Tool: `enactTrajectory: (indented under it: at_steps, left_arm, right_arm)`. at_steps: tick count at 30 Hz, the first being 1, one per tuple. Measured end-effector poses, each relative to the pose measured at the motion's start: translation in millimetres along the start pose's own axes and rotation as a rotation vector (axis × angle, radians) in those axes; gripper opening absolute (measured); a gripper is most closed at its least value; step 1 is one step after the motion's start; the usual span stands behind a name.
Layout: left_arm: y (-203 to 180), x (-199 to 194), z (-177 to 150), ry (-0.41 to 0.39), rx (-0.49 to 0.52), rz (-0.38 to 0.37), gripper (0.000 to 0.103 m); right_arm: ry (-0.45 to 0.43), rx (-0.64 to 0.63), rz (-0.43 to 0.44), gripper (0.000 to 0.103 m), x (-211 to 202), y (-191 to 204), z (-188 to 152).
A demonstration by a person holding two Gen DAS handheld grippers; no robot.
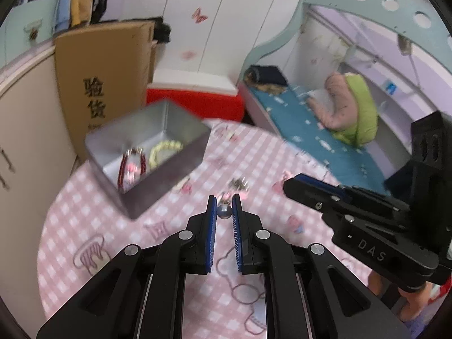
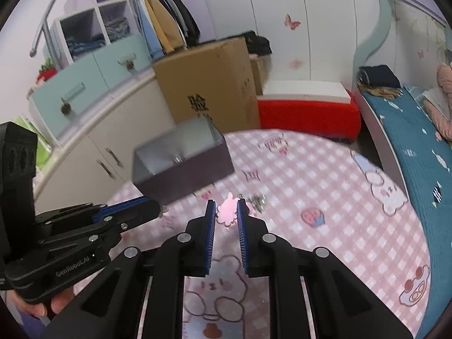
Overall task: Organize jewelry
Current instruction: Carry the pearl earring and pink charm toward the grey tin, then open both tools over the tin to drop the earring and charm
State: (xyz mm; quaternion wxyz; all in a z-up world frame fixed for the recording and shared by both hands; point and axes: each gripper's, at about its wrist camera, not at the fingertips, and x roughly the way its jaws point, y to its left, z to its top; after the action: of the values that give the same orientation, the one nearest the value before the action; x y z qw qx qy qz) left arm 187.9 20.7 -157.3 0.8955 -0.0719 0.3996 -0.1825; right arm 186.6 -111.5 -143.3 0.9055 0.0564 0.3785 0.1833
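Your left gripper (image 1: 224,207) pinches a small grey-blue bead (image 1: 224,212) between its blue pads, held above the counter (image 1: 84,220) with its pink checked cloth. Your right gripper (image 2: 225,212) is clamped on a pink flower-shaped charm (image 2: 226,212), a small metal loop showing at the charm's upper right edge. In the left wrist view the right gripper reaches in from the right, its tip near the left gripper's.

Just beyond both grippers, a small tangle of metal jewelry (image 2: 256,201) lies on the cloth, too blurred to make out in detail.

Farther back and to the left, the open metal tin (image 1: 147,152) sits on the counter. Inside it you have a dark red beaded bracelet (image 1: 132,168) and, beside it, a pale yellow bead bracelet (image 1: 164,151).

Behind the counter stand a cardboard box (image 2: 209,84), a red storage box with a white lid (image 2: 308,107) and the bed (image 2: 418,147).
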Motion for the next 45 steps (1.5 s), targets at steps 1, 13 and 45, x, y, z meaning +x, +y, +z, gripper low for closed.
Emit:
enactTrajectory:
  at_steps: [1, 13, 45]
  left_arm:
    - [0.5, -5.9, 6.4, -0.016, 0.005, -0.006, 0.012]
    - [49.4, -12.7, 65.6, -0.043, -0.02, 0.062, 0.012]
    - [102.3, 31.3, 67.4, 0.087, -0.144, 0.142, 0.041]
  right_arm:
    - [-0.01, -0.001, 0.006, 0.015, -3.0, 1.5, 4.0]
    - [-0.054, -0.037, 0.064, 0.015, 4.5, 32.6, 60.4]
    - [0.147, 0.022, 0.13, 0.016, 115.2, 51.7, 71.9]
